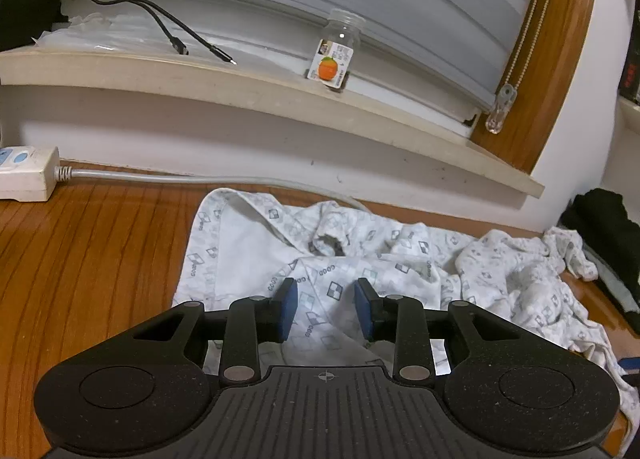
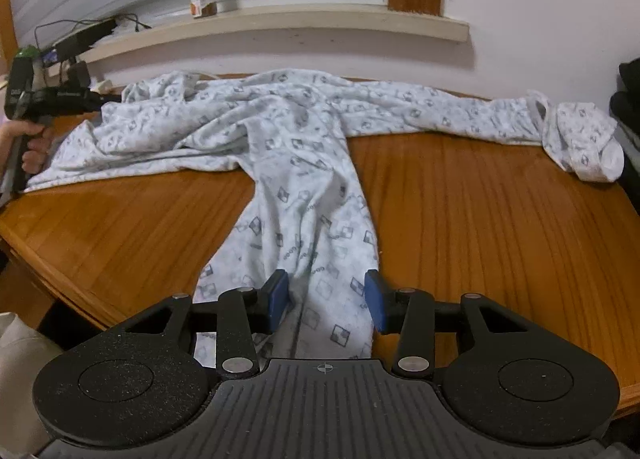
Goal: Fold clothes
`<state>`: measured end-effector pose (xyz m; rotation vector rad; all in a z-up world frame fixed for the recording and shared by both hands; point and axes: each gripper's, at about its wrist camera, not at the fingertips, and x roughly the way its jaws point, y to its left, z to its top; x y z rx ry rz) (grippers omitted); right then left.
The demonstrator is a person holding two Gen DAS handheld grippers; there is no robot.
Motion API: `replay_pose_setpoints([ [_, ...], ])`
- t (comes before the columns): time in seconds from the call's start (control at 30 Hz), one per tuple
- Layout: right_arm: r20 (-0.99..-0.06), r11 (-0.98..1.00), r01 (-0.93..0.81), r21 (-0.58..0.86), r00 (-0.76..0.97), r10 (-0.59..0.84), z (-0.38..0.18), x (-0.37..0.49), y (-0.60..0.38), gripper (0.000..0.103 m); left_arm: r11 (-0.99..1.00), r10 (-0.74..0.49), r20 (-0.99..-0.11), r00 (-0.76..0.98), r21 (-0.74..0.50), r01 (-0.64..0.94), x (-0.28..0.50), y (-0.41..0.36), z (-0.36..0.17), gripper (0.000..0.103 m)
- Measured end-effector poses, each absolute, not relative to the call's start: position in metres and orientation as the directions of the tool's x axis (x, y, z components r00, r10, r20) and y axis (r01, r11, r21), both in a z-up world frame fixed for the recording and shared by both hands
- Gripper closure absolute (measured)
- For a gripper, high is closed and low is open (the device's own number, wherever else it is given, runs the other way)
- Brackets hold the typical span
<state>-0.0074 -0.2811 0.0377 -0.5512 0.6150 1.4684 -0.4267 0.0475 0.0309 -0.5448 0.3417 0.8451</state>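
- The patterned white garment (image 2: 304,163) lies spread and rumpled across the wooden table (image 2: 480,219), filling the middle of the right wrist view; one long part runs from the centre down to the bottom of the frame, another stretches to the right edge and ends in a bunched cuff.
- The right gripper (image 2: 326,301) sits at the bottom centre of its view, over the lower end of that long part; its blue pads (image 2: 280,299) stand apart with cloth lying beneath and between them, pressing on nothing.
- The left gripper (image 1: 326,309) sits at the bottom centre of the left wrist view, above a flatter, folded part of the garment (image 1: 320,259); its jaws are apart as well — somewhat narrower than the right pair — and the pads (image 1: 290,309) close on no fabric.
- In the right wrist view the left gripper (image 2: 52,99) shows at the far left edge, held by a hand (image 2: 34,147) just beside the garment's left end.
- Upper centre of the left wrist view: a clear jar (image 1: 336,49) with an orange label stands on the pale window ledge (image 1: 240,87); black cables (image 1: 168,25) trail along the ledge to the upper left.
- A white power strip (image 1: 26,173) rests on the table at the left edge; its grey cord runs toward the garment.
- Dark clothing (image 1: 604,227) is piled at the right edge — beside the garment's crumpled end.
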Motion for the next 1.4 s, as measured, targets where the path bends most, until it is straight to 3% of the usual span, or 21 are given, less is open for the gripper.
replay_pose_setpoints([
  [0.03, -0.679, 0.033, -0.999, 0.03, 0.004, 0.734, 0.037, -0.007, -0.281, 0.061, 0.54, 0.61, -0.491, 0.622, -0.317, -0.78, -0.427, 0.048, 0.031, 0.068],
  [0.13, -0.681, 0.007, -1.0, 0.025, -0.012, 0.732, 0.038, -0.004, -0.282, 0.095, 0.539, 0.611, -0.488, 0.624, -0.321, -0.779, -0.427, 0.047, 0.031, 0.068],
  [0.27, -0.712, -0.015, -0.991, -0.135, 0.086, 0.696, 0.049, 0.004, -0.278, 0.097, 0.548, 0.599, -0.479, 0.642, -0.339, -0.765, -0.43, 0.047, 0.03, 0.06],
  [0.37, -0.699, 0.027, -0.96, -0.277, 0.221, 0.68, 0.068, 0.026, -0.271, 0.097, 0.55, 0.607, -0.463, 0.646, -0.342, -0.762, -0.432, 0.044, 0.032, 0.06],
  [0.47, -0.619, 0.1, -0.884, -0.457, 0.397, 0.677, 0.095, 0.05, -0.255, 0.098, 0.547, 0.611, -0.449, 0.652, -0.357, -0.757, -0.436, 0.043, 0.032, 0.058],
  [0.57, -0.481, 0.182, -0.78, -0.598, 0.531, 0.697, 0.111, 0.062, -0.238, 0.095, 0.546, 0.611, -0.446, 0.654, -0.361, -0.756, -0.439, 0.043, 0.032, 0.055],
  [0.63, -0.468, 0.215, -0.784, -0.582, 0.54, 0.7, 0.112, 0.069, -0.227, 0.087, 0.541, 0.614, -0.448, 0.65, -0.361, -0.76, -0.44, 0.043, 0.032, 0.054],
  [0.7, -0.486, 0.232, -0.801, -0.553, 0.535, 0.69, 0.1, 0.073, -0.223, 0.086, 0.535, 0.617, -0.451, 0.645, -0.36, -0.764, -0.44, 0.043, 0.032, 0.054],
  [0.83, -0.604, 0.234, -0.896, -0.377, 0.429, 0.671, 0.073, 0.082, -0.242, 0.066, 0.525, 0.621, -0.459, 0.635, -0.358, -0.772, -0.441, 0.044, 0.032, 0.054],
  [1.0, -0.667, 0.315, -0.929, -0.197, 0.362, 0.651, 0.049, 0.1, -0.287, 0.056, 0.526, 0.618, -0.467, 0.632, -0.352, -0.774, -0.44, 0.044, 0.031, 0.053],
  [1.07, -0.671, 0.345, -0.925, -0.158, 0.357, 0.65, 0.043, 0.108, -0.305, 0.05, 0.525, 0.616, -0.469, 0.633, -0.353, -0.774, -0.44, 0.044, 0.031, 0.053],
  [1.23, -0.663, 0.407, -0.913, -0.039, 0.328, 0.673, 0.034, 0.132, -0.33, 0.045, 0.53, 0.607, -0.484, 0.631, -0.344, -0.775, -0.441, 0.044, 0.031, 0.053],
  [1.3, -0.653, 0.408, -0.913, 0.011, 0.302, 0.694, 0.031, 0.141, -0.329, 0.045, 0.529, 0.606, -0.488, 0.628, -0.341, -0.777, -0.443, 0.042, 0.031, 0.053],
  [1.33, -0.651, 0.396, -0.918, 0.025, 0.286, 0.703, 0.032, 0.143, -0.327, 0.054, 0.526, 0.608, -0.489, 0.625, -0.342, -0.779, -0.445, 0.042, 0.031, 0.053],
  [1.37, -0.649, 0.381, -0.924, 0.035, 0.268, 0.712, 0.032, 0.145, -0.325, 0.077, 0.523, 0.61, -0.489, 0.624, -0.343, -0.78, -0.447, 0.041, 0.031, 0.053],
  [1.4, -0.647, 0.365, -0.93, 0.045, 0.251, 0.72, 0.033, 0.147, -0.323, 0.092, 0.52, 0.612, -0.49, 0.622, -0.343, -0.782, -0.449, 0.04, 0.031, 0.053],
])
